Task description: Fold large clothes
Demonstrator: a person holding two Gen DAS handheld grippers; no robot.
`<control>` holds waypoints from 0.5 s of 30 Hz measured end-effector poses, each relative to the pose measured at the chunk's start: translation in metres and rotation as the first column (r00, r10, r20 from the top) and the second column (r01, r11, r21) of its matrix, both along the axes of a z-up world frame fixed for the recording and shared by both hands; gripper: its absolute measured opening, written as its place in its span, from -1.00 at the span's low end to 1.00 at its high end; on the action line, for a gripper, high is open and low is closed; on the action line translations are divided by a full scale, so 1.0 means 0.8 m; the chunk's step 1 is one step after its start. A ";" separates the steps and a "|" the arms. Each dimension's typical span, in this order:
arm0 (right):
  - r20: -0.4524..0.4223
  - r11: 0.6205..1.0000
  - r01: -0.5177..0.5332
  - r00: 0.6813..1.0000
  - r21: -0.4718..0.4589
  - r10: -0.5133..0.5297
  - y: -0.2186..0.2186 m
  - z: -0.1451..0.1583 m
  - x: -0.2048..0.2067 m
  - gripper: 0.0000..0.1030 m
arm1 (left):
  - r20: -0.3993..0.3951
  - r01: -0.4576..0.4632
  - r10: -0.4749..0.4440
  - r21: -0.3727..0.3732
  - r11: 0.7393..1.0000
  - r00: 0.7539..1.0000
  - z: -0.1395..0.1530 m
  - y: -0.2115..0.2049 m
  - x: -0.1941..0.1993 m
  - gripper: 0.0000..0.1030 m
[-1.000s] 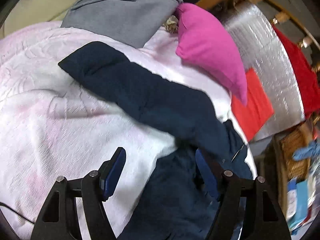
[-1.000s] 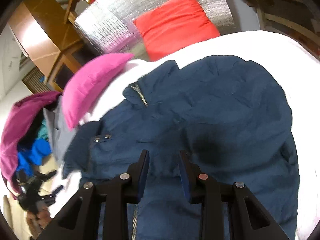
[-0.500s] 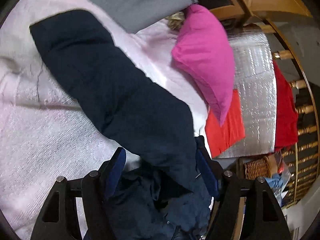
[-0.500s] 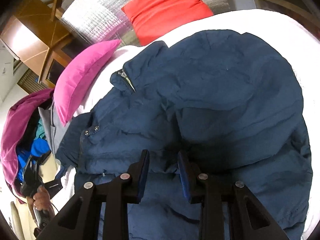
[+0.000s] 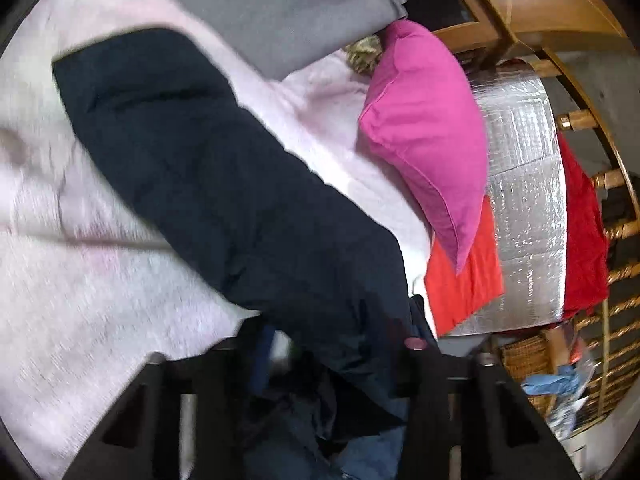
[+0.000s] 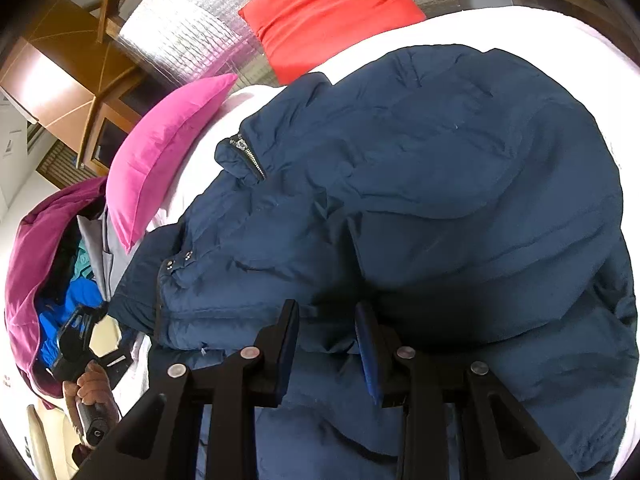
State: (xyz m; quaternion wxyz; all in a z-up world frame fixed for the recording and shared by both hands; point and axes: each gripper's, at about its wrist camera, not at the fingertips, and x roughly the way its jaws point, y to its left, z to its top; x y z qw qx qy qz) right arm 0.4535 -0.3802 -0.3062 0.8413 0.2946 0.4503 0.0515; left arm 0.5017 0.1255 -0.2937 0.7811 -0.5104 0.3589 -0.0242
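A navy padded jacket (image 6: 440,184) lies on a pale pink bed cover (image 5: 80,260). One of its sleeves (image 5: 208,176) stretches across the cover in the left wrist view. My left gripper (image 5: 332,344) is over the sleeve's near end, where dark cloth fills the space between its fingers and the frame is blurred. It also shows, held in a hand, at the left of the right wrist view (image 6: 76,340). My right gripper (image 6: 326,344) sits partly open over the jacket's folded body, with cloth between its blue pads.
A pink pillow (image 5: 432,136) and a red cushion (image 6: 328,12) lie at the bed's head, against a silver foil panel (image 5: 524,208). A grey garment (image 5: 272,4) and a heap of clothes (image 6: 48,264) lie beyond. A wicker basket (image 5: 528,356) stands beside the bed.
My left gripper has moved up the sleeve and its jaws have narrowed around the cloth. My right gripper has moved closer over the jacket's body, gap unchanged.
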 end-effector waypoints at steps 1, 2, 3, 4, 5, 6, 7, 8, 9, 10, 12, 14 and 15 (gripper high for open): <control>-0.002 1.000 0.001 1.000 0.002 -0.001 0.000 -0.001 0.000 -0.36 | 0.014 -0.002 0.002 0.027 1.000 1.000 0.005 -0.001 0.000 -0.44; -0.004 1.000 0.002 1.000 0.006 -0.002 0.000 -0.001 0.001 -0.36 | 0.030 -0.003 0.001 0.069 0.998 1.000 0.012 -0.002 -0.001 -0.51; -0.004 1.000 0.003 1.000 0.010 -0.003 0.000 -0.002 0.000 -0.36 | 0.047 -0.002 -0.004 0.116 0.993 0.999 0.020 -0.005 0.000 -0.53; -0.006 1.000 0.004 1.000 0.016 -0.004 -0.001 -0.002 0.000 -0.36 | 0.065 0.002 -0.013 0.165 0.986 0.998 0.031 -0.011 -0.001 -0.56; -0.006 1.000 0.004 1.000 0.020 -0.004 -0.001 -0.002 0.000 -0.36 | 0.094 0.013 -0.035 0.226 0.974 0.995 0.047 -0.022 -0.002 -0.59; -0.008 1.000 0.006 1.000 0.027 -0.006 -0.002 -0.002 -0.001 -0.36 | 0.114 0.024 -0.055 0.256 0.966 0.992 0.054 -0.027 -0.008 -0.61; -0.010 0.999 0.008 1.000 0.035 -0.008 -0.004 -0.003 -0.001 -0.36 | 0.146 0.044 -0.092 0.303 0.952 0.985 0.069 -0.043 -0.011 -0.63; -0.010 0.999 0.010 1.000 0.042 -0.009 -0.005 -0.003 -0.001 -0.36 | 0.164 0.058 -0.120 0.337 0.940 0.979 0.077 -0.054 -0.010 -0.65; -0.011 0.999 0.012 1.000 0.050 -0.011 -0.006 -0.004 -0.001 -0.36 | 0.182 0.077 -0.155 0.377 0.923 0.971 0.087 -0.069 -0.012 -0.65; -0.012 0.998 0.015 1.000 0.057 -0.014 -0.007 -0.004 -0.002 -0.36 | 0.196 0.097 -0.193 0.413 0.905 0.961 0.095 -0.086 -0.015 -0.67; -0.011 0.998 0.020 1.000 0.066 -0.020 -0.009 -0.003 -0.004 -0.36 | 0.212 0.162 -0.285 0.459 0.873 0.935 0.105 -0.123 -0.021 -0.69; -0.003 0.997 0.023 1.000 0.076 -0.023 -0.012 0.001 -0.006 -0.36 | 0.194 0.240 -0.375 0.493 0.836 0.907 0.104 -0.163 -0.028 -0.72; 0.001 0.997 0.025 1.000 0.077 -0.025 -0.012 0.003 -0.007 -0.36 | 0.173 0.276 -0.412 0.512 0.814 0.895 0.099 -0.183 -0.032 -0.73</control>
